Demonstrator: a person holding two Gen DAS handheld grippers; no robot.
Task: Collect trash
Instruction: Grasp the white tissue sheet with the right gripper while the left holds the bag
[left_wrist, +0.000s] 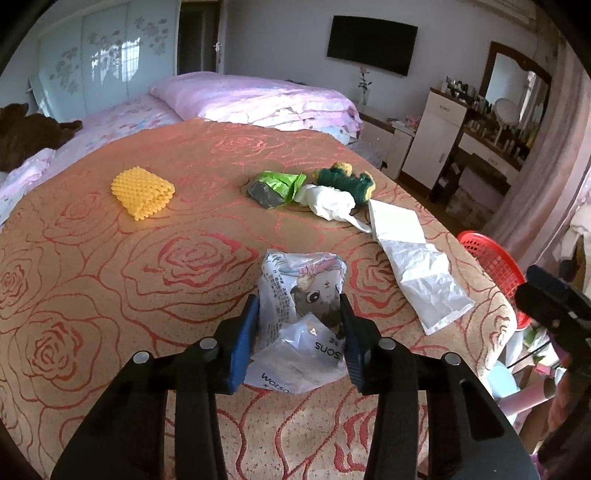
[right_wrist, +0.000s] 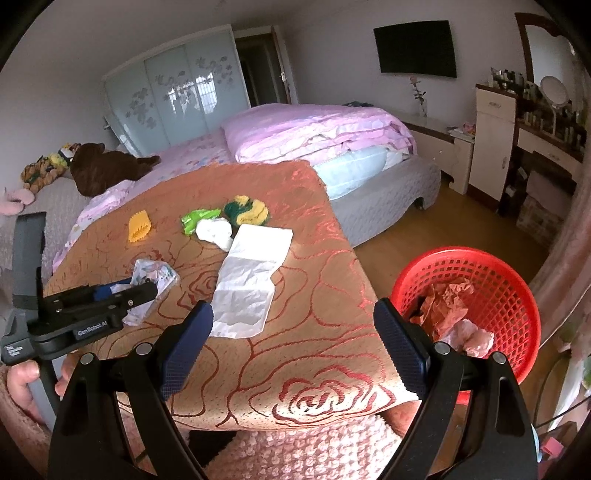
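Pickup step under way: left gripper (left_wrist: 299, 328) fingers clamped on crumpled Watsons plastic wrapper (left_wrist: 301, 314) between them, right gripper (right_wrist: 291, 347) fingers wide apart and empty, so next likely needs lifting toward red basket (right_wrist: 498, 295).

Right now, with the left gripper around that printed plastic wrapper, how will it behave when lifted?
The wrapper looks thin and crinkled, so it will probably sag and weigh little. Its glossy film may slip between the left gripper pads unless bunched.
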